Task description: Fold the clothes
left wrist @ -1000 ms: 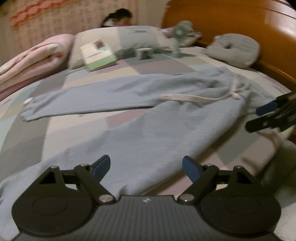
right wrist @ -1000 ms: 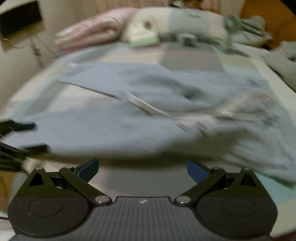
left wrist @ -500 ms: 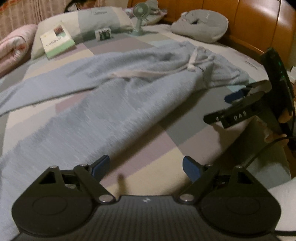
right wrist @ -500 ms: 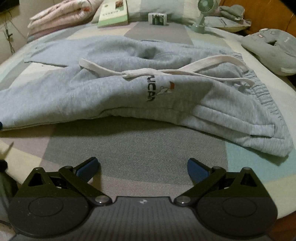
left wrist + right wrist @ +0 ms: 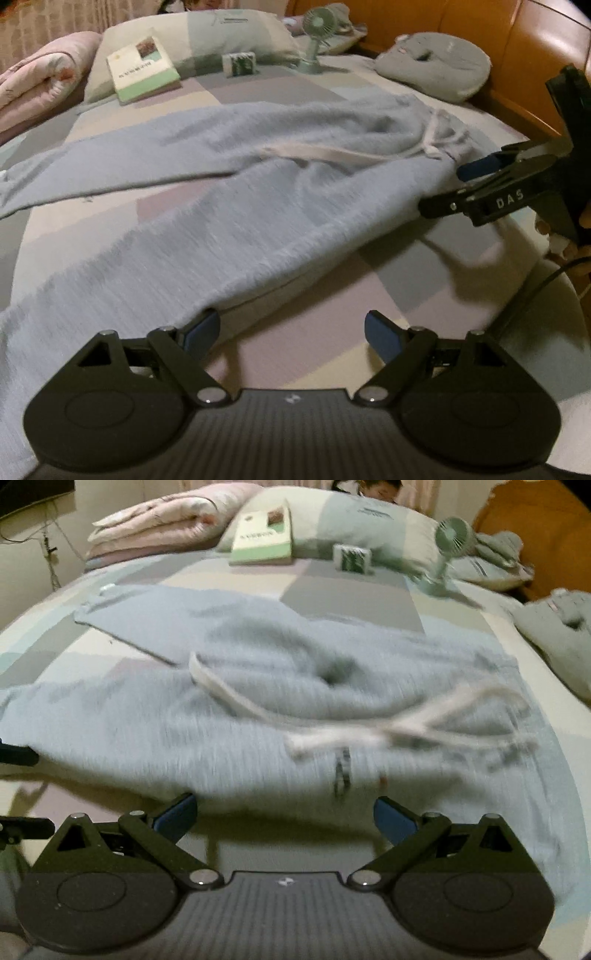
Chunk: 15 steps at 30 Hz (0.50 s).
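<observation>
Grey sweatpants (image 5: 236, 206) are being shown spread across the patchwork bedspread (image 5: 332, 354), legs splayed apart, with the white drawstring (image 5: 369, 720) lying loose over the waistband. The left gripper (image 5: 291, 332) is being held with jaws wide apart and nothing between them, one blue pad at the edge of the near leg. The right gripper (image 5: 284, 816) is likewise being held spread and unloaded, at the waist edge. A book (image 5: 142, 68), a small box (image 5: 240, 63) and a desk fan (image 5: 316, 33) are being shown near the pillow (image 5: 236, 33). No containers are being shown.
</observation>
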Tool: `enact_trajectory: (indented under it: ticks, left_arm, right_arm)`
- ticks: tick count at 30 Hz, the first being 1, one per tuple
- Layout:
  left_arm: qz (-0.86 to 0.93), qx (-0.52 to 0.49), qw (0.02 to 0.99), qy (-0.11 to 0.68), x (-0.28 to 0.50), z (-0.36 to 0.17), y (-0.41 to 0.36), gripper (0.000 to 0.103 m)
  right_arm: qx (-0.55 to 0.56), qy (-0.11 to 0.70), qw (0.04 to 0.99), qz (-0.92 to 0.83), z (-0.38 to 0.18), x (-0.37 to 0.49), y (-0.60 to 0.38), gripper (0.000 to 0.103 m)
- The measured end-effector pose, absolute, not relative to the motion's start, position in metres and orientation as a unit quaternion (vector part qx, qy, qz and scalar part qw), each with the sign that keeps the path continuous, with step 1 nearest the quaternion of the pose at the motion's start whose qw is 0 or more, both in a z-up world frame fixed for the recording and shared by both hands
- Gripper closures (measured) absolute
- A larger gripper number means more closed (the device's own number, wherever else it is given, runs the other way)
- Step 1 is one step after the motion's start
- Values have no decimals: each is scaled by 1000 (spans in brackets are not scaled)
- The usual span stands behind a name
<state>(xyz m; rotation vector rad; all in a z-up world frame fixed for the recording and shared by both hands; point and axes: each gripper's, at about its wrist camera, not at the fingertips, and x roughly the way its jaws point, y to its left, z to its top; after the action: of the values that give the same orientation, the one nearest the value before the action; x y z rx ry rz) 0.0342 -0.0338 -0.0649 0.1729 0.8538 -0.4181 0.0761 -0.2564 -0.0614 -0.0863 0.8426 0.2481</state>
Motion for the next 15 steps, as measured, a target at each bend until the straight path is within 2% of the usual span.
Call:
enact_trajectory:
  ticks: [7,15]
  left_arm:
    - [-182,74,900,388,67,-58,-22,17]
    - [-159,52,893,417,99,-83,-17,17]
  right_arm:
    - [-29,420,897,136,-62,120,-255,0]
    - [7,438,887,148,-79,140,-263,0]
